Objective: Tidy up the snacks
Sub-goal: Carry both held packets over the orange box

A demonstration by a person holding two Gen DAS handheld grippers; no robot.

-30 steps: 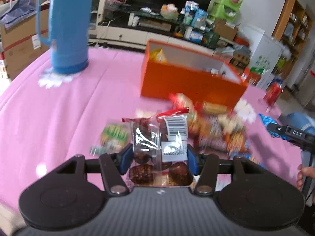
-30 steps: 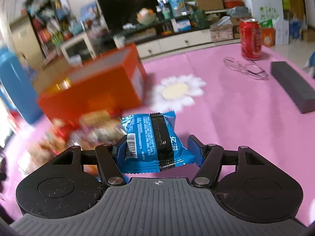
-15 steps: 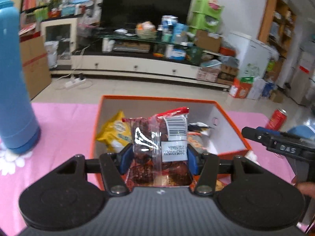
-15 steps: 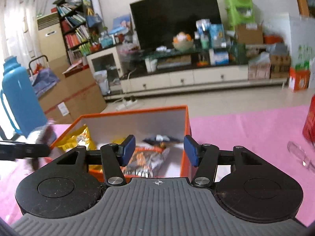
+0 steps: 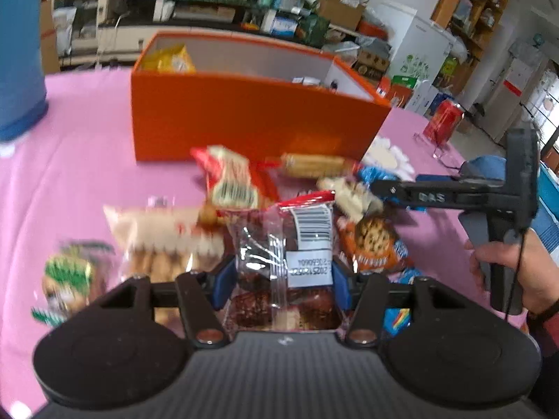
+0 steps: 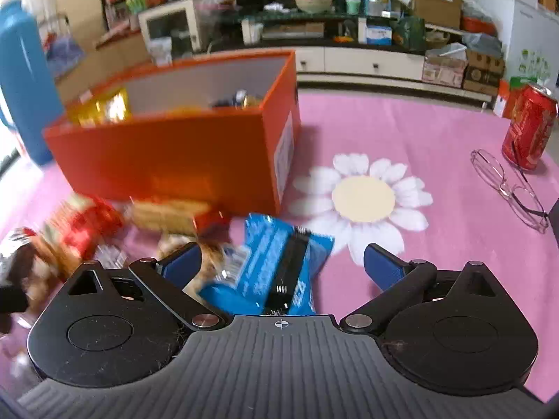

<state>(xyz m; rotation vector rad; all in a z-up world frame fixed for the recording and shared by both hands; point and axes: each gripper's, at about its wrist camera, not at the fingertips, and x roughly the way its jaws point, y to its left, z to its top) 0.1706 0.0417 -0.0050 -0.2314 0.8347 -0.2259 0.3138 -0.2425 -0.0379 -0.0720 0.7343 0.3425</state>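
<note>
My left gripper is shut on a clear packet of dark brown snacks with a barcode label, held low over the snack pile in front of the orange box. My right gripper has its jaws opening wide. A blue packet lies tilted between them, and the pads do not press it. The orange box stands behind with several snacks inside. In the left wrist view the right gripper reaches in from the right, held by a hand.
A blue thermos stands left of the box. A red can and a pair of glasses sit at the right on the pink cloth. Loose packets, among them a cookie packet, crowd the cloth before the box.
The left gripper swung from above the box back down before the pile, packet still held. The right gripper left the box, came down to the cloth, and its jaws spread wide around a blue packet.
</note>
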